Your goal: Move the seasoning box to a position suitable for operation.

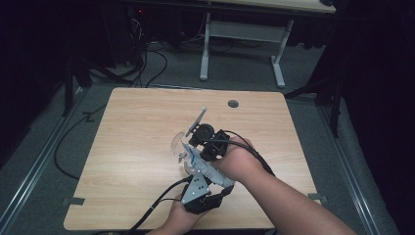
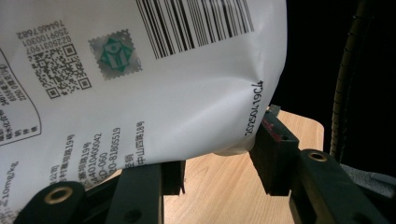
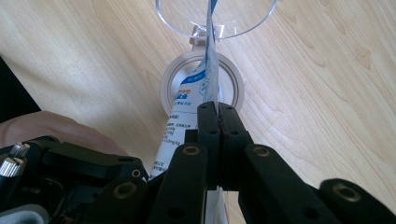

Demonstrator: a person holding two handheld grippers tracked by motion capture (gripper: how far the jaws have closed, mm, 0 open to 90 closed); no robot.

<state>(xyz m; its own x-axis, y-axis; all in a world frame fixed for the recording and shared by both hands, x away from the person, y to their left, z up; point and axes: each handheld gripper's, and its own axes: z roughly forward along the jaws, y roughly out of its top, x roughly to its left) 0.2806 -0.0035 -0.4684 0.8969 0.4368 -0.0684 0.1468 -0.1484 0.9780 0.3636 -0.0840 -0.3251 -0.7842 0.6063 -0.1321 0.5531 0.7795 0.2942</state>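
A white pouch (image 1: 196, 159) with blue print is held between both grippers over the table's middle. My right gripper (image 3: 218, 109) is shut on the pouch (image 3: 205, 79), which shows edge-on there. Its far end reaches over a round white container (image 3: 170, 93) with a clear round lid (image 3: 187, 18) tipped back. In the high view the right gripper (image 1: 209, 143) sits just beyond the pouch. My left gripper (image 1: 199, 172) comes up from the front edge. Its jaws (image 2: 219, 154) press the barcode-printed pouch (image 2: 187, 93) across its lower end, creasing it. The clear container (image 1: 180, 146) stands left of the grippers.
The wooden table (image 1: 137, 122) has a grey cable hole (image 1: 233, 104) near its far edge. Black cables (image 1: 161, 200) trail off the front edge. A white-legged desk (image 1: 242, 34) stands behind, with cables on the floor (image 1: 147, 63) at the back left.
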